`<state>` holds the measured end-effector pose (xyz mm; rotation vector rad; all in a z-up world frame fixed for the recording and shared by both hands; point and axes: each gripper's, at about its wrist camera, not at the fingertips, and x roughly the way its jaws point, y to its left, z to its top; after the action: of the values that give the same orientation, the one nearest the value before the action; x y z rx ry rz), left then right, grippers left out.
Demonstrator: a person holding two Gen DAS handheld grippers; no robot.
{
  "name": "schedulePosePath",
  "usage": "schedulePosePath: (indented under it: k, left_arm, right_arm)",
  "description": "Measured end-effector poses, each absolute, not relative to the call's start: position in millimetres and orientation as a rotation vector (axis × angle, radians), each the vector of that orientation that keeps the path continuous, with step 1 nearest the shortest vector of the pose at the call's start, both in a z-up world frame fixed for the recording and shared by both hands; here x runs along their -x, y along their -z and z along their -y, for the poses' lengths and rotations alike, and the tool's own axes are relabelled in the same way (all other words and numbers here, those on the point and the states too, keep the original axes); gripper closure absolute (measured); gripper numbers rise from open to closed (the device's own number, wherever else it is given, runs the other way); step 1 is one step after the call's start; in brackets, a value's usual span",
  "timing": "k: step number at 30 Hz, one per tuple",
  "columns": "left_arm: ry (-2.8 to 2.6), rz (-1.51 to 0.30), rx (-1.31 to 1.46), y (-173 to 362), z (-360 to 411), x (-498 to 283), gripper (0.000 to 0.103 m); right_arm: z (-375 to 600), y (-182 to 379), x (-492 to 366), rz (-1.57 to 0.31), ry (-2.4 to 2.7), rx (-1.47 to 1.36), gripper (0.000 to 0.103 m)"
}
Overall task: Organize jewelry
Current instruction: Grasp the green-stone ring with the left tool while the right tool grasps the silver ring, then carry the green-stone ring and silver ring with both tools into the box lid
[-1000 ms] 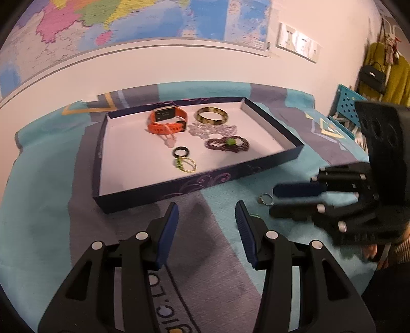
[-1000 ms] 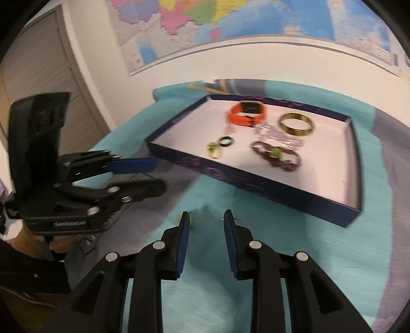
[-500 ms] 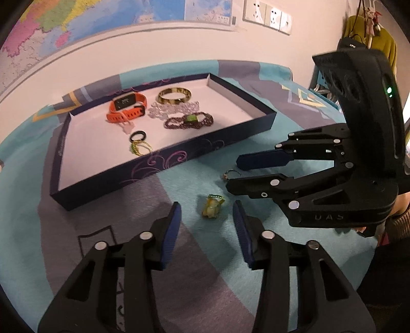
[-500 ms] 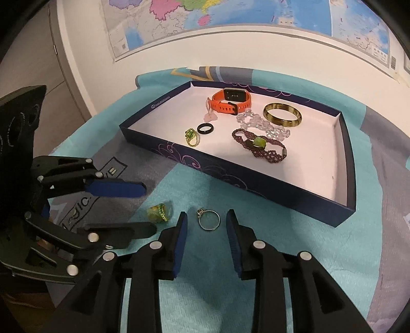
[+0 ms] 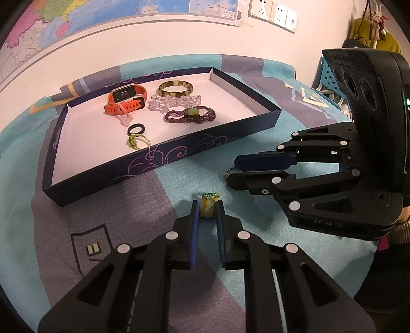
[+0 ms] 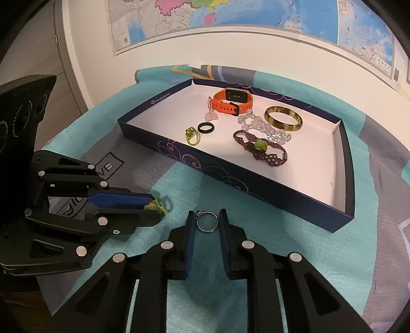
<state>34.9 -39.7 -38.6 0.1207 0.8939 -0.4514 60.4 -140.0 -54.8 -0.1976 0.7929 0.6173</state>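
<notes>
Left gripper: jaws drawn in close on either side of the yellow-green ring, pads against it; the ring lies on the cloth at the very tips of the jaws.
Same ring, right wrist view: seen at the tip of the left gripper, to the left of the right jaws, with its green beaded band sticking out past the blue pad.
Right gripper: jaws closing around the silver ring; the ring lies flat on the cloth between the tips, its small stone setting against the left pad, the far side close to the right pad, though whether that pad touches I cannot tell.
Silver ring, left wrist view: only a sliver shows at the tip of the right gripper, to the right of and beyond the left jaws.
Cloth: teal and grey patterned, spread under everything.
Tray: dark blue, shallow, white inside, just beyond both pairs of jaws.
In the tray: orange smartwatch, amber bangle, clear bead bracelet, purple bead bracelet with a green stone, black ring, green-and-gold ring, a small pink charm.
Far wall: map above the tray.
</notes>
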Motion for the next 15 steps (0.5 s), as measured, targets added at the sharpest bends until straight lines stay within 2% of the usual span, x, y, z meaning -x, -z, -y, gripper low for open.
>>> schedulePosePath:
  k: [15]
  left_arm:
    - [0.439, -0.875, -0.081, 31.5, 32.7, -32.8, 0.090]
  right_arm:
    - [154.2, 49.6, -60.0, -0.779, -0.634, 0.109, 0.087]
